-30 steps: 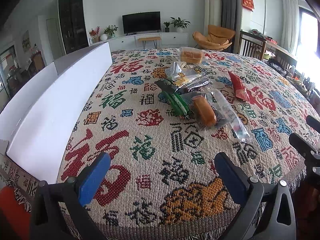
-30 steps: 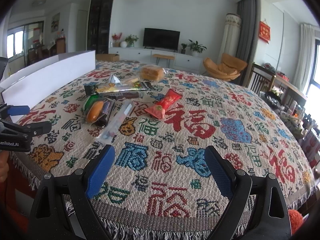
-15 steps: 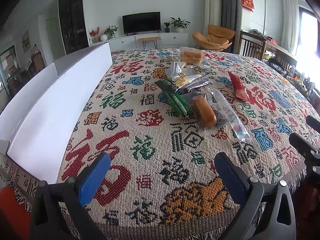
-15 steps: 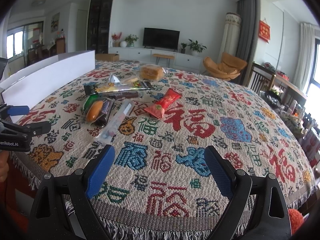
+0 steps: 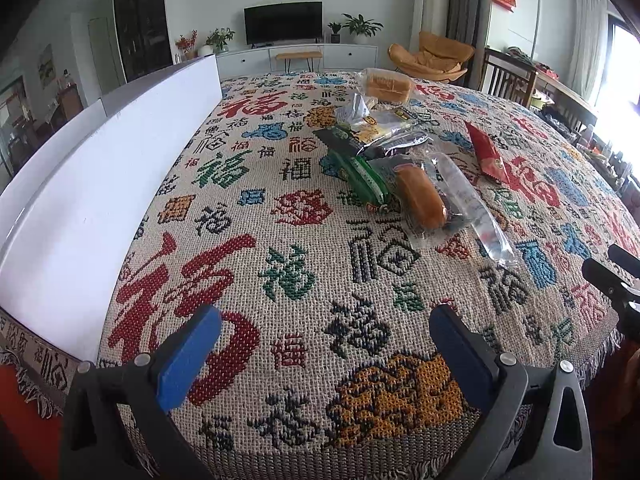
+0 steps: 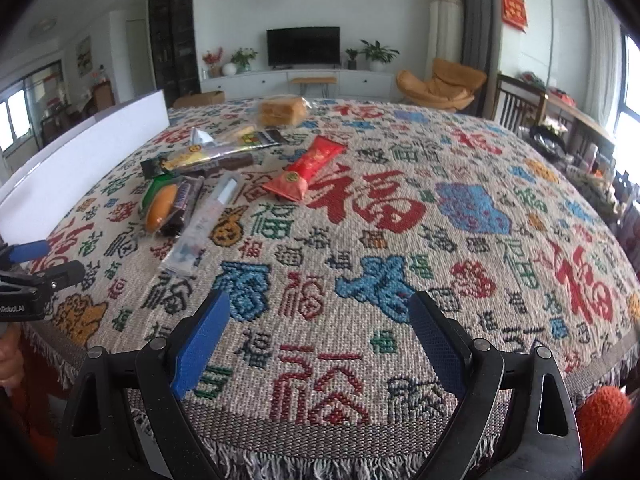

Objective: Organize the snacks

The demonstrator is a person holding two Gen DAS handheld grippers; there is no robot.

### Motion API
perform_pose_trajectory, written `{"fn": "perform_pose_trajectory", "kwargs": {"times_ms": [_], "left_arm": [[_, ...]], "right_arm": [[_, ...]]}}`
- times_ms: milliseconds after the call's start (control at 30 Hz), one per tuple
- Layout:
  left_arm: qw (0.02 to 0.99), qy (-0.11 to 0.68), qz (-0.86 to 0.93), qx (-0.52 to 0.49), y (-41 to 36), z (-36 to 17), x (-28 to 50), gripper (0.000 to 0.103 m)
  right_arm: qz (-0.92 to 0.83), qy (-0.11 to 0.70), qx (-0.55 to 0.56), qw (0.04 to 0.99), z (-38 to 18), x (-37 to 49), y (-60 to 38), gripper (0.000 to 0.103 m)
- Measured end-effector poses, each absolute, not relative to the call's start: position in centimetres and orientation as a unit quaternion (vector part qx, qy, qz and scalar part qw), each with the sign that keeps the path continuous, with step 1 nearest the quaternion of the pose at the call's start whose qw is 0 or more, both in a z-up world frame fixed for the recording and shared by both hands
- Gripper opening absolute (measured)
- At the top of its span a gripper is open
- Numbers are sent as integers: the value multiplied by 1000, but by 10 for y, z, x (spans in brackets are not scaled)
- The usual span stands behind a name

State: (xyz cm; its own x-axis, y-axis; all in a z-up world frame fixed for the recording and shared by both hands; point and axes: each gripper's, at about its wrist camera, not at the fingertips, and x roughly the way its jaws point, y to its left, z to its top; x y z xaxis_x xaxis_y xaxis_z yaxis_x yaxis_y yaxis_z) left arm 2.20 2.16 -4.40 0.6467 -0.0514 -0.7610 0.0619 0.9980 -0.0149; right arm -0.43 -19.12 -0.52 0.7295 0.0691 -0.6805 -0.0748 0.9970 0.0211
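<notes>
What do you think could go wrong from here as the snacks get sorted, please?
1. The snacks overlap: the bun packet lies on the green wrapper and beside the clear sleeve, so a claw may pinch two at once.
2. Clear film is thin and flat; the open right claw could snag the woven tablecloth instead.
3. Both claws sit close together, the left claw nearest the pile; they could collide.

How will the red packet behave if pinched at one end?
The red packet looks like thin crinkled film, so it will probably droop. It lies flat and alone on the cloth, so likely light. Glossy wrap may slip in the tongs.
</notes>
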Motion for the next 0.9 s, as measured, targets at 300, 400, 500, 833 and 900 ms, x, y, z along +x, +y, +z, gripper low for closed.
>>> {"fn": "perform_pose_trajectory", "kwargs": {"times_ms": [300,400,500,833,900], "left_arm": [[894,448,-29,2,26,-57,31,103],[891,453,-25,3,28,-59,33,103],[889,458,-21,1,30,-61,34,103],[888,460,-15,5,34,-65,36,103],[887,461,-14,5,34,-65,36,103]], "right_arm": [[7,424,2,906,-15,24,-215,93],[-5,447,-9,895,-18,40,-220,93],[-6,469,-5,883,-25,55,-225,93],[14,489,-10,872,-29,113,-223,93],[17,486,-9,873,-30,125,-224,93]]}}
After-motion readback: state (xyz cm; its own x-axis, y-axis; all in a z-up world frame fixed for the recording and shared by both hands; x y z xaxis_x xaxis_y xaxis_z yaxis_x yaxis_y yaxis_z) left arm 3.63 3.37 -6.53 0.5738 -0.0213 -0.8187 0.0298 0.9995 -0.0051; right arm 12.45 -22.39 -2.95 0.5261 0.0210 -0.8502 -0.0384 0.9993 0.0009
